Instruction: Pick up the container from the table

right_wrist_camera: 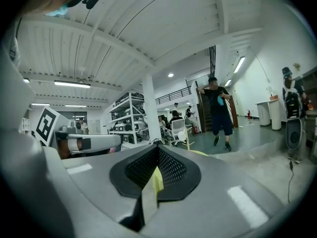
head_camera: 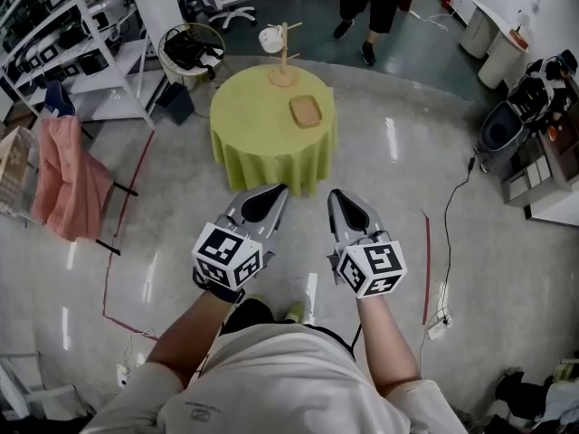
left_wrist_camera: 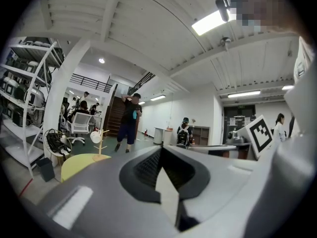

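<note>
A shallow wooden container [head_camera: 306,111] lies on a round table [head_camera: 249,120] draped in yellow-green cloth, in the upper middle of the head view. Beside it stands a wooden mug tree [head_camera: 284,57] with a white cup [head_camera: 270,39] hanging from it. My left gripper [head_camera: 274,193] and right gripper [head_camera: 336,196] are held side by side over the floor, short of the table's near edge. Both are shut and hold nothing. In the left gripper view the shut jaws hide most of the table [left_wrist_camera: 81,163]; the container does not show there.
A clothes rack with pink cloth [head_camera: 68,183] stands at the left, with metal shelving [head_camera: 81,43] behind it. A person [head_camera: 371,7] walks beyond the table. Bins [head_camera: 502,57], equipment and a cable [head_camera: 450,215] line the right side. Red tape marks the floor.
</note>
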